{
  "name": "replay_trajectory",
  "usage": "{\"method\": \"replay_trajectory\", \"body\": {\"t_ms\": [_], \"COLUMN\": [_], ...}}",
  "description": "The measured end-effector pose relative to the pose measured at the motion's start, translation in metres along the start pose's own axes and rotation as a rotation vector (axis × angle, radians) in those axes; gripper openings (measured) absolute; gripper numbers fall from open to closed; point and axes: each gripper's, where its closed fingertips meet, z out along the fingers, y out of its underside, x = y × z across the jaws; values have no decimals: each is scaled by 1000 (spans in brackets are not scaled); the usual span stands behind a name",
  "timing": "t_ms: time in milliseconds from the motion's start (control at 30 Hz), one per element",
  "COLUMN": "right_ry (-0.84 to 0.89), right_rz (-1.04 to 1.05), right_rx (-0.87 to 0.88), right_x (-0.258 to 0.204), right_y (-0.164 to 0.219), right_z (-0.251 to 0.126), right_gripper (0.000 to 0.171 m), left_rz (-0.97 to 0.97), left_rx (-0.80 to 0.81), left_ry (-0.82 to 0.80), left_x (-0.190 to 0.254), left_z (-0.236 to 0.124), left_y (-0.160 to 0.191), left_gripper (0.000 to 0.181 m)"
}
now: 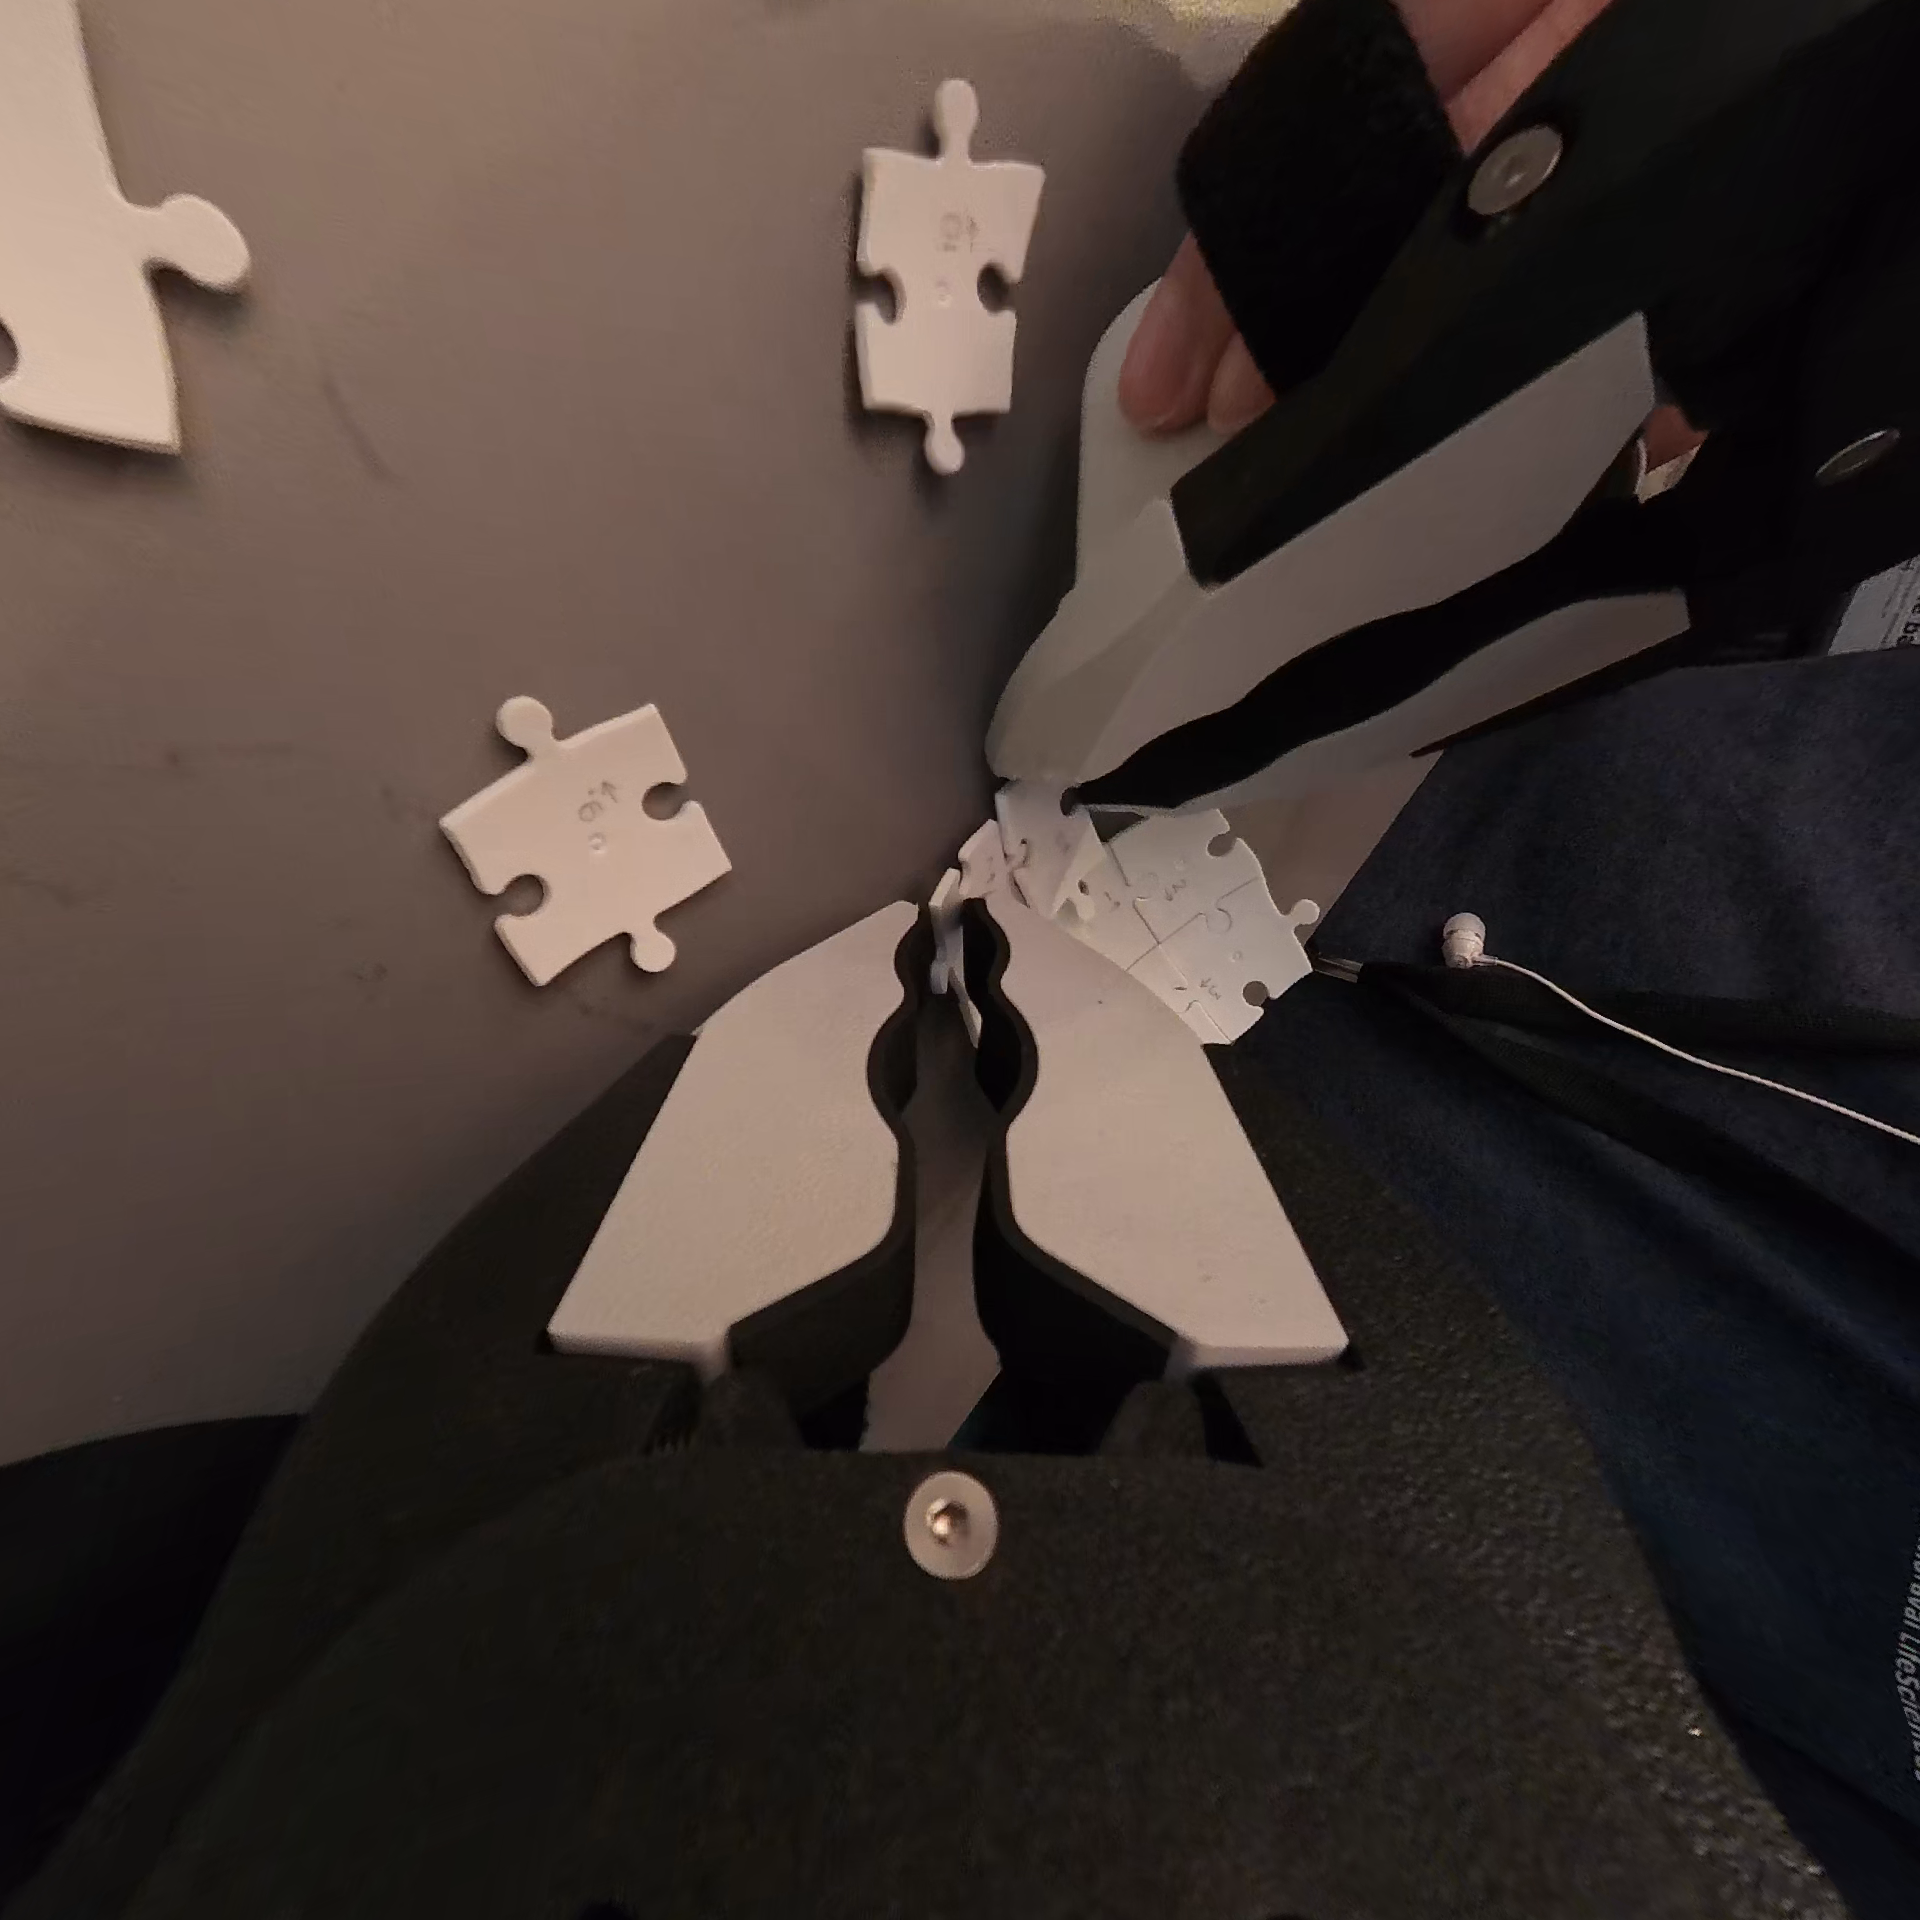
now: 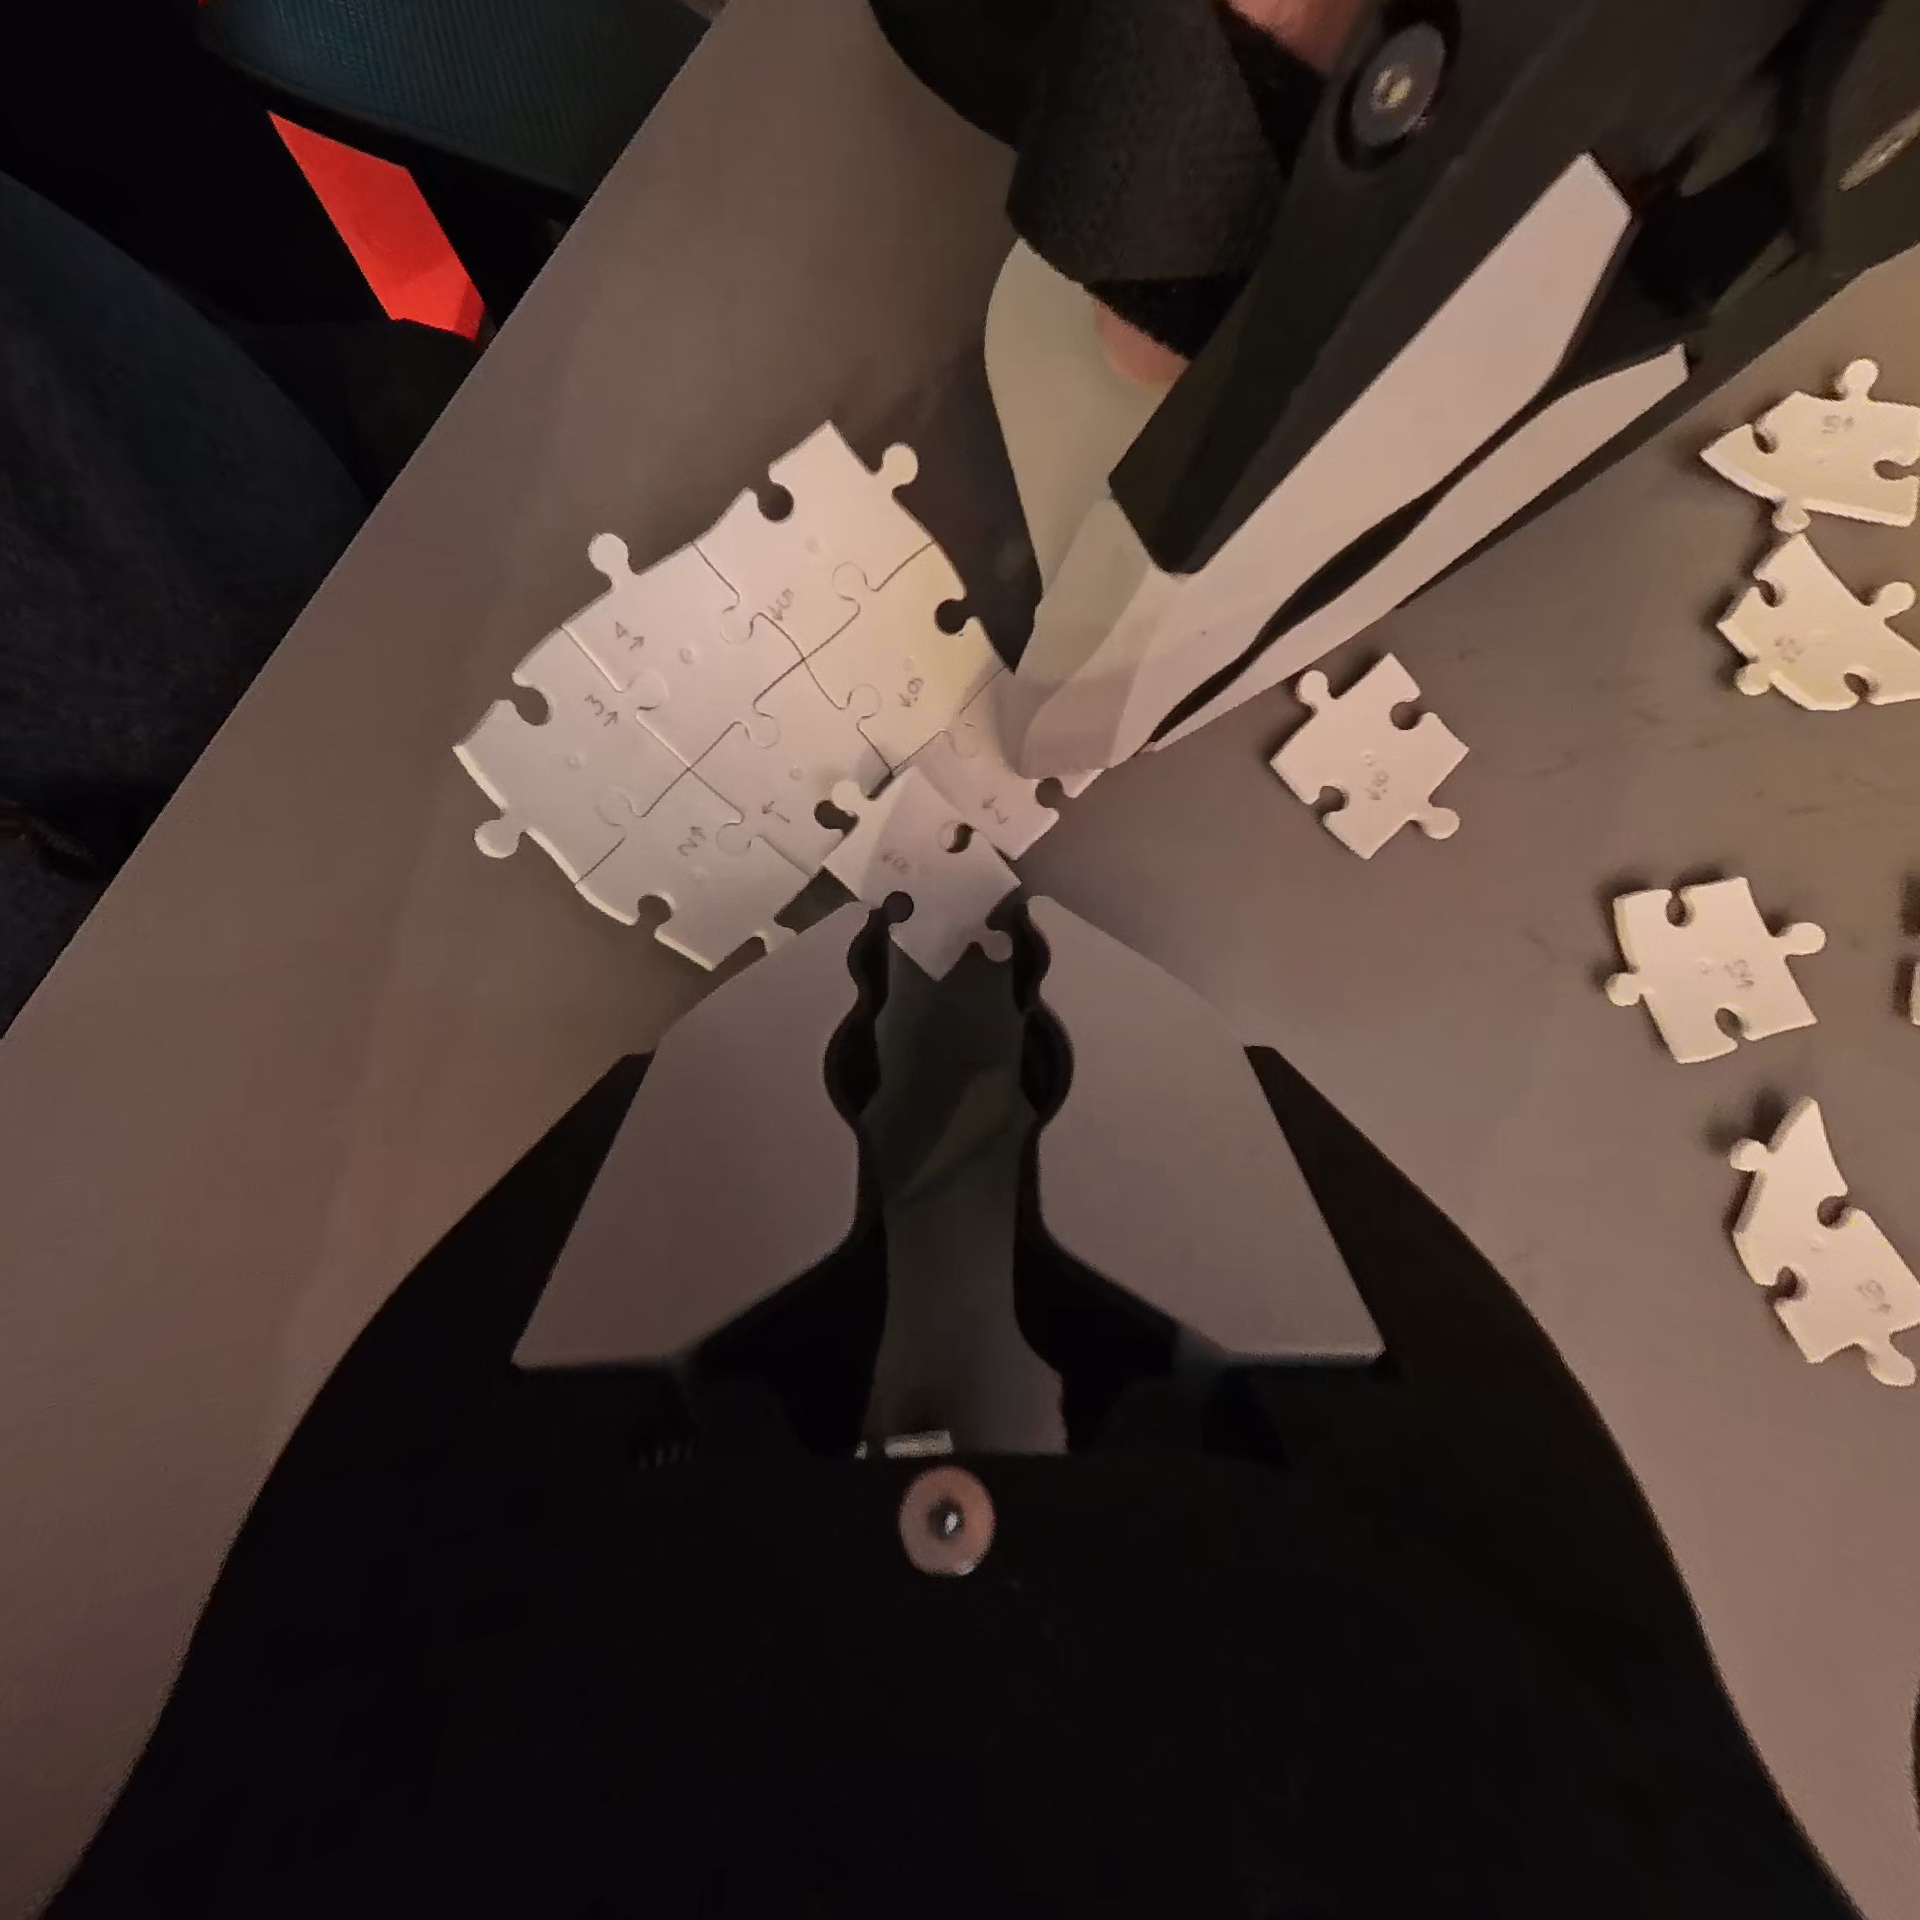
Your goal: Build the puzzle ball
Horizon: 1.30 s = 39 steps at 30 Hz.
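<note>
At the table's (image 2: 312,1039) edge, close to the drop toward a person's lap, sits the assembled patch (image 2: 727,707) of white curved pieces. I have the left gripper (image 1: 948,925) pinched tight on the thin rim of its outermost piece, which its own camera sees edge-on. The right gripper (image 2: 956,920) clamps the loose piece (image 2: 920,883) across its width, with one corner poking back between the fingers, and presents it to that same rim.

The junction is crowded and dim, so I cannot tell whether the tab is seated or merely overlapping.

The main risk I see is misalignment. The loose piece looks tilted against the patch, and pushing at that angle could flex the curved sheet and pop the finished joints apart. My left hold is narrow too. A hard shove from the right could twist the patch out of that pinch and send it over the edge.

The two sets of fingertips are also nearly touching, so they may collide. Spare pieces (image 2: 1369,756) lie well apart, out of the way.
</note>
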Motion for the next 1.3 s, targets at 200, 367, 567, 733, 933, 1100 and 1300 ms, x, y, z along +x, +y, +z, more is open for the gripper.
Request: {"method": "replay_trajectory", "body": {"t_ms": [200, 367, 567, 733, 933, 1100, 1300], "right_ry": [-24, -24, -25, -55, -86, -108, -113], "right_rz": [-47, -100, -114, -75, -42, -43, -38], "right_rx": [-13, -17, 57, 67, 67, 60, 17], "right_x": [0, -1, -4, -9, -12, -17, -18], "right_y": [0, -1, -13, -19, -20, -22, -17], "right_z": [0, 0, -10, -7, -2, 1, 8], "right_gripper": [24, 26, 31, 11, 1, 1, 1], "left_rz": [-1, 0, 2, 3, 2, 3, 3], "left_rx": [-1, -5, -4, -6, -3, -1, -3], "left_ry": [2, 5, 6, 2, 1, 0, -5], "left_x": [0, 0, 0, 0, 0, 1, 0], "left_z": [0, 0, 0, 0, 1, 1, 1], "left_y": [0, 0, 0, 0, 0, 0, 0], "left_gripper": [5, 5, 5, 5, 5, 5, 5]}}
